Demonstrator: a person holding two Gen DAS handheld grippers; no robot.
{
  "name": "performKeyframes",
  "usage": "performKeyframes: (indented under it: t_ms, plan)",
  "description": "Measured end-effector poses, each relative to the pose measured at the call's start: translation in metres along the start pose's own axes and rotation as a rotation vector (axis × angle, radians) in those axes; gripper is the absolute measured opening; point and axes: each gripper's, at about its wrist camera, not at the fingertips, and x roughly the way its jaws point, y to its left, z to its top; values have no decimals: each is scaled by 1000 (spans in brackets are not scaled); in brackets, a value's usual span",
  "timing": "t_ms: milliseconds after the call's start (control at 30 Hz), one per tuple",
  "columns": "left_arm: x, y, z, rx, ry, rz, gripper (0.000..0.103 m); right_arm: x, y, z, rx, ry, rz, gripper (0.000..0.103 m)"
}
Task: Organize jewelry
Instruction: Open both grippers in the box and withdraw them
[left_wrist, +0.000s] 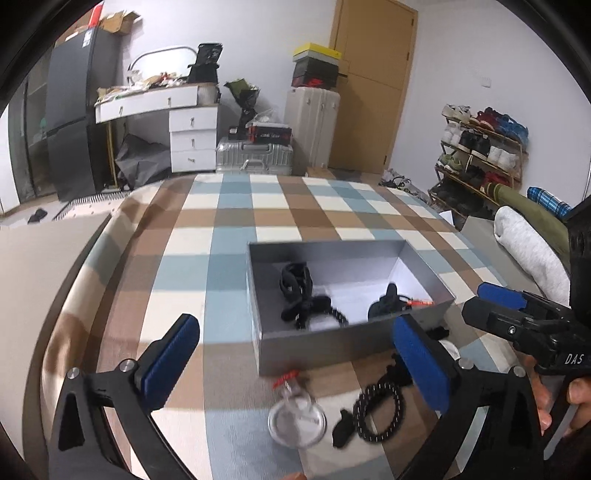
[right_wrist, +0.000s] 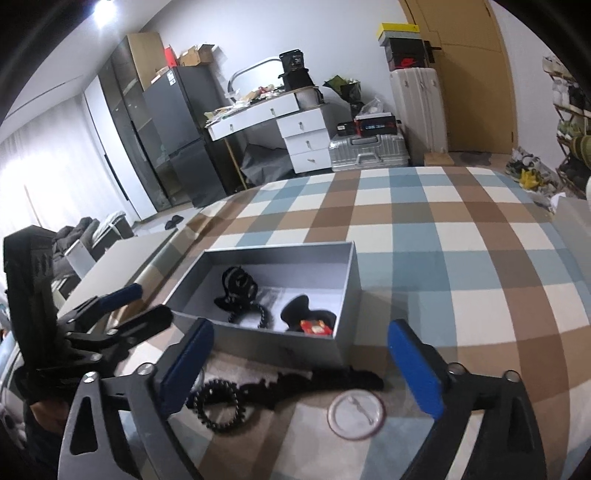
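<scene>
Checked cloth, silver suitcase, white drawers, shoe rack

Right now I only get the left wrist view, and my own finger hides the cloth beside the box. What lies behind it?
Observer: A long black strap lies along the grey box's near wall, ending by the coiled black band.
Operator: Is the right gripper free to take it?
Observer: Yes, it is wide open and holds nothing. The strap lies just ahead, between its fingers.
</scene>
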Motion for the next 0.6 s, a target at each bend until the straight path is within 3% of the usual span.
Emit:
performKeyframes:
  t_ms: [200, 500, 600]
  plan:
    - [-6, 3, -14, 10, 23, 83, 102, -3, -2, -10, 8, 24, -11, 101]
    - [-23, 14, -41, 3, 36, 114, 102, -10, -3, -21, 56, 58, -129, 101]
    - [-24, 20, -49, -3, 57, 127, 102, -15, -5, -18, 128, 63, -106, 101]
